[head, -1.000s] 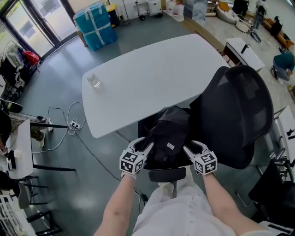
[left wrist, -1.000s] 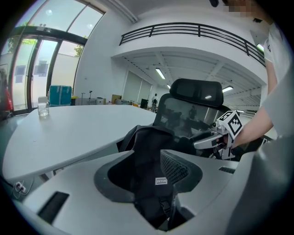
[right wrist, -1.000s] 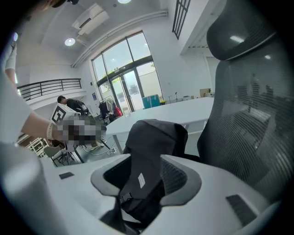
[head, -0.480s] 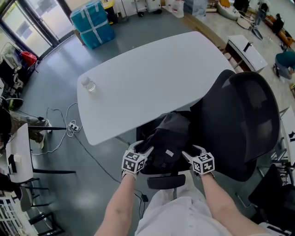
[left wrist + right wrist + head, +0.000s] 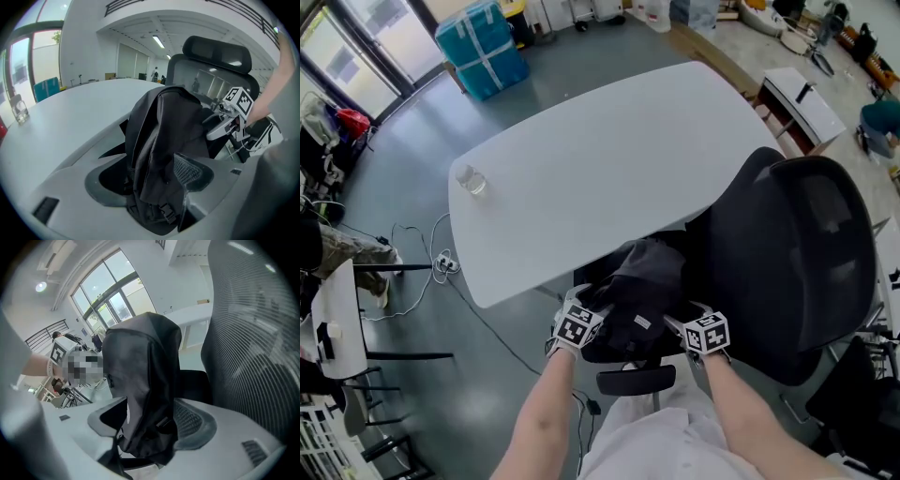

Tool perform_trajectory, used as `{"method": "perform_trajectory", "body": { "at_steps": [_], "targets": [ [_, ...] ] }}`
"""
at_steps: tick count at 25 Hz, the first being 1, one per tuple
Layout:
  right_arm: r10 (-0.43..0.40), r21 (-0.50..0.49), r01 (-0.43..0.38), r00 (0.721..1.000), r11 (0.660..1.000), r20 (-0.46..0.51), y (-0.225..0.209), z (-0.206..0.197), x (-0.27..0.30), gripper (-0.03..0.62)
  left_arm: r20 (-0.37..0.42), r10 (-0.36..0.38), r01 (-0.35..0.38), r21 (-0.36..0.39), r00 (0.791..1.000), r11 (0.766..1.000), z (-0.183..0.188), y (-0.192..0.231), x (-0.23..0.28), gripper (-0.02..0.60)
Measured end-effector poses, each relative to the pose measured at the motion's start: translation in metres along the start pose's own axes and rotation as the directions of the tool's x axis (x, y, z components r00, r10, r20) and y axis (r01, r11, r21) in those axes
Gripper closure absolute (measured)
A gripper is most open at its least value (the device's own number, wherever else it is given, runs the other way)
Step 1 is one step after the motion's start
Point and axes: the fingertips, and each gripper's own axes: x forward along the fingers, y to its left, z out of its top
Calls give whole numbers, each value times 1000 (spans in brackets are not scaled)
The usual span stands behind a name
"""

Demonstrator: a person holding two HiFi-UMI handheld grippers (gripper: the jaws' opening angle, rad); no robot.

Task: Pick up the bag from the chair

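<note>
Black soft fabric bag [image 5: 642, 286] slumped upright on seat of black mesh-back office chair [image 5: 797, 253], long axis roughly vertical, just ahead of both grippers. Left gripper [image 5: 584, 302] at its left flank, right gripper [image 5: 682, 314] at its right, equally near. Both tilted down and forward, forearms parallel. Jaws of both spread wide, just been opening; bag cloth hanging loose between each pair, not pinched. Squeeze needed before any lift, probably.

At lower centre of the head view I saw white clothing [image 5: 652, 441] and bare forearms [image 5: 546, 412]. My left gripper [image 5: 584, 305] and right gripper [image 5: 680, 319] were pale grey, each with a white cube [image 5: 577, 328] bearing black square markers.
</note>
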Motion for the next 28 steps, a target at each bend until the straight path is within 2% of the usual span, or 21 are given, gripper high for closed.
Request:
{"method": "perform_trajectory", "body": {
  "at_steps": [6, 11, 15, 19, 24, 28],
  "targets": [
    [30, 67, -31, 1000, 997, 3, -7, 8, 9, 292, -70, -1, 4, 45, 998, 999, 1, 3, 20, 247],
    [66, 94, -67, 998, 993, 6, -4, 15, 18, 290, -115, -35, 48, 117, 993, 992, 6, -3, 33, 245],
    [58, 110, -57, 998, 992, -3, -8, 16, 19, 312, -132, -59, 76, 124, 989, 989, 6, -10, 39, 247],
    [97, 110, -97, 995, 989, 1, -3, 18, 14, 378, -143, -65, 83, 120, 988, 989, 2, -19, 41, 311],
    [101, 100, -102, 995, 990, 13, 5, 18, 7, 485, -159, -117, 136, 112, 980, 984, -2, -40, 38, 471],
    [109, 102, -111, 994, 989, 25, 17, 13, -3, 511, -134, -117, 129, 79, 984, 989, -5, -49, 30, 492]
  ]
}}
